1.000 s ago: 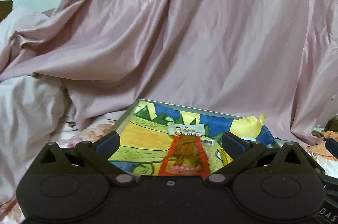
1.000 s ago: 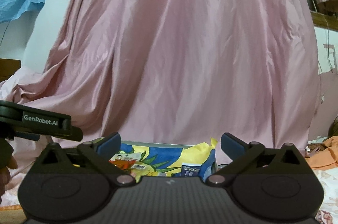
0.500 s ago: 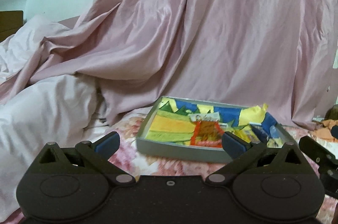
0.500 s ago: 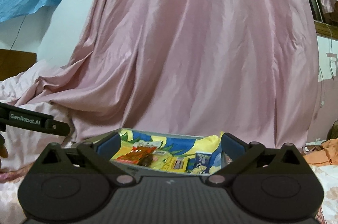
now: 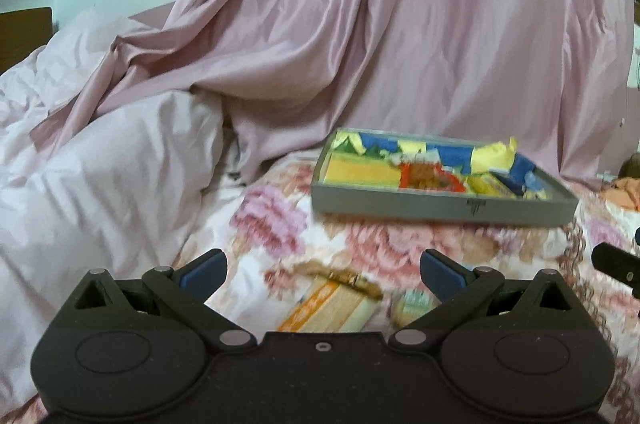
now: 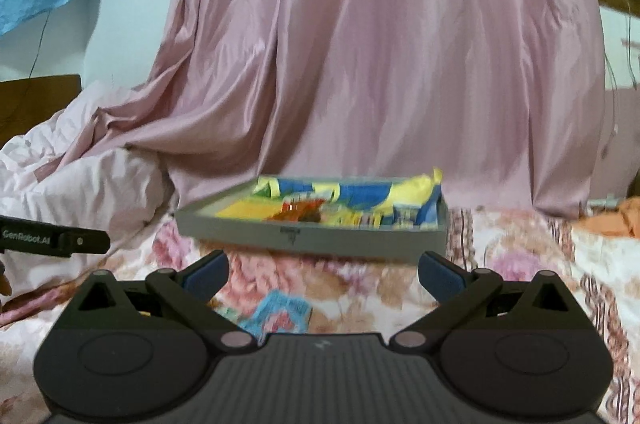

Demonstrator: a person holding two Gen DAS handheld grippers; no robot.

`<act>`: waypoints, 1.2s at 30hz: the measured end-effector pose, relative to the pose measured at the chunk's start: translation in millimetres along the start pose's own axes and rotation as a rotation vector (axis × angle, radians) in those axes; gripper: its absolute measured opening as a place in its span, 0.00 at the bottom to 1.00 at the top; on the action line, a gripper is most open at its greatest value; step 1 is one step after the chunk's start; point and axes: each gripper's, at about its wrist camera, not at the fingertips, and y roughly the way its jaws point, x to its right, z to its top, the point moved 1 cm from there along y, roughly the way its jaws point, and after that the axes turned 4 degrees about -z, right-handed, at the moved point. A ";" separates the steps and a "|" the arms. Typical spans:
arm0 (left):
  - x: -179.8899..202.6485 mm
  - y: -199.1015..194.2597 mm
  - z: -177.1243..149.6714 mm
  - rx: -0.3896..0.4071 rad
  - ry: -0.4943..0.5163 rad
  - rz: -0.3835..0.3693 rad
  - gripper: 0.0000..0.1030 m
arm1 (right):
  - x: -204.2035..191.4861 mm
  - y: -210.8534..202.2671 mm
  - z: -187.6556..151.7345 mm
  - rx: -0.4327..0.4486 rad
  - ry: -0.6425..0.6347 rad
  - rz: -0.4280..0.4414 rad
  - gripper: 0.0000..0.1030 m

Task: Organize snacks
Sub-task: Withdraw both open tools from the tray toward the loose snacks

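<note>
**Both grippers spread and empty, one tray ahead, two loose packets near you**

Your left gripper (image 5: 323, 270) has its jaws wide apart with nothing between them. Your right gripper (image 6: 323, 270) is the same: spread, empty.

One grey tray (image 5: 440, 201) sits ahead of both grippers on the flowered bedspread (image 5: 360, 244), up and right of the left one, straight ahead of the right one. Inside it: one red packet (image 5: 430, 177) near the middle, plus yellow and blue wrappers too blurred to count.

Loose packets, two visible:
- one orange-and-tan packet (image 5: 332, 308), just ahead of the left gripper, between its fingers in view, not touched.
- one blue packet (image 6: 278, 314), just ahead of the right gripper, toward its left finger, not touched.

Pink curtain (image 6: 380, 63) hangs behind the tray.
</note>
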 end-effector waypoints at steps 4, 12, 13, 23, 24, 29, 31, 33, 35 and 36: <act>-0.7 -7.9 -12.4 -0.027 0.010 -0.013 0.99 | 0.0 -7.0 -6.4 -0.034 0.015 0.004 1.00; 12.0 -14.8 -31.6 -0.102 0.078 -0.081 0.99 | -14.4 -8.1 -19.9 -0.157 -0.043 0.050 1.00; 14.0 -15.2 -33.9 -0.113 0.093 -0.086 0.99 | -18.7 -6.8 -22.6 -0.175 -0.070 0.054 1.00; 8.5 0.2 -42.5 -0.262 0.131 -0.108 0.99 | -41.9 6.7 -40.1 -0.298 -0.196 0.076 1.00; 5.9 3.8 -42.6 -0.278 0.131 -0.110 0.99 | -42.4 9.4 -41.4 -0.312 -0.196 0.072 1.00; -4.3 20.0 -44.6 -0.300 0.171 -0.118 0.99 | -39.2 24.5 -47.5 -0.381 -0.175 0.046 1.00; -7.2 27.7 -45.4 -0.304 0.182 -0.114 0.99 | -36.7 29.4 -48.9 -0.402 -0.151 0.046 1.00; -8.8 34.7 -46.0 -0.295 0.197 -0.109 0.99 | -34.2 34.0 -49.8 -0.416 -0.127 0.050 1.00; -9.2 41.1 -46.4 -0.279 0.222 -0.097 0.99 | -33.1 38.9 -50.5 -0.426 -0.115 0.051 1.00; -9.8 43.9 -45.8 -0.275 0.227 -0.092 0.99 | -32.7 41.7 -51.1 -0.433 -0.112 0.050 1.00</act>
